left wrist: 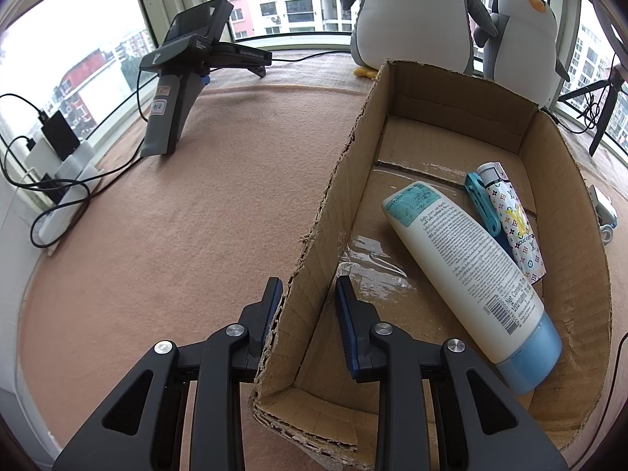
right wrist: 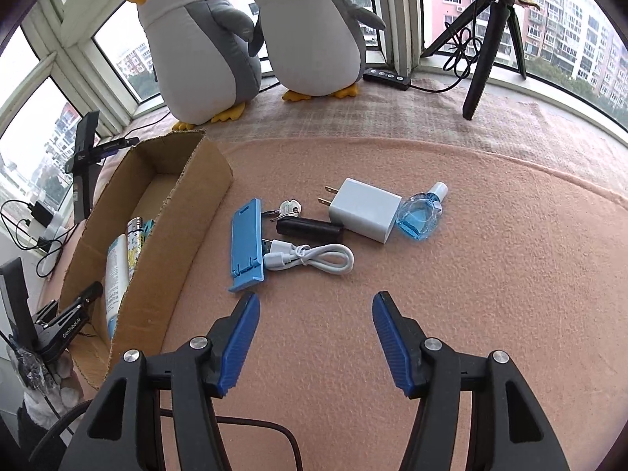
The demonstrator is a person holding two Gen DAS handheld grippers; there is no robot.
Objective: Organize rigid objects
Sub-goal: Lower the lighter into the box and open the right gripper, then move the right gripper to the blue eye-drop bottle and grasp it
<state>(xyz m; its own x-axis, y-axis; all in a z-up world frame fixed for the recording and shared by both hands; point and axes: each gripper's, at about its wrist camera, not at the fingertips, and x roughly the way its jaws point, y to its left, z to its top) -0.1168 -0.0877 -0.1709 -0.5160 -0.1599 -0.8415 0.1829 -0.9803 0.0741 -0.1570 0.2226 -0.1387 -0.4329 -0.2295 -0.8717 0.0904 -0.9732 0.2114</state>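
Note:
A cardboard box (left wrist: 565, 180) (right wrist: 204, 180) lies on the pink blanket. Inside are a white tube with a blue cap (left wrist: 467, 259) (right wrist: 115, 271), a patterned lighter (left wrist: 514, 223) and a teal clip (left wrist: 481, 204). My left gripper (left wrist: 308, 294) straddles the box's left wall, one finger on each side with a gap, not clamped. My right gripper (right wrist: 316, 302) is open and empty over the blanket. Ahead of it lie a blue phone stand (right wrist: 247, 245), a white cable (right wrist: 310, 259), a black cylinder (right wrist: 310, 229), keys (right wrist: 288, 209), a white charger (right wrist: 363, 210) and a blue bottle (right wrist: 420, 218).
Two plush penguins (right wrist: 204, 43) (right wrist: 314, 27) stand by the window behind the box. A tripod (right wrist: 486, 39) stands at back right. A spare gripper device (left wrist: 184, 74) and power strip with cables (left wrist: 59, 180) sit at left.

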